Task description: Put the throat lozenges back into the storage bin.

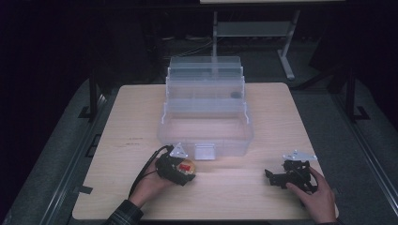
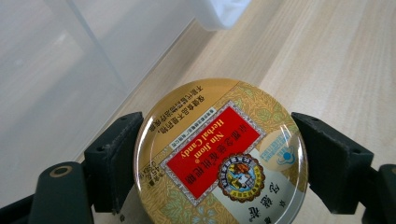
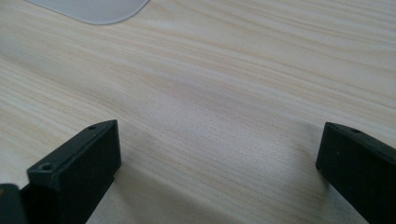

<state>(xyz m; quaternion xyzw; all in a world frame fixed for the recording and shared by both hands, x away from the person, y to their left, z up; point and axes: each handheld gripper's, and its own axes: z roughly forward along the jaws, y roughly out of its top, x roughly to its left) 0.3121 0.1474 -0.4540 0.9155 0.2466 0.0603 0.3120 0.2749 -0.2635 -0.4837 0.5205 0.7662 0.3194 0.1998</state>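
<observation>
While the left tool (image 2: 219, 154) clamps the Nin Jiom candy tin (image 2: 219, 154) near the desk's (image 1: 141, 122) front edge, the right tool (image 3: 219, 158) rests released; the clear tiered organizer (image 1: 205, 136) looks unfilled.

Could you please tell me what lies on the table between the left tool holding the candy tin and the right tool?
Nothing: in the high view, bare wooden table separates the left tool, shut on the Nin Jiom herbal candy tin, from the open right tool.

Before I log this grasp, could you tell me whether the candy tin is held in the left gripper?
Held. The left gripper has a jaw against each side of the candy tin, near the clear box.
</observation>
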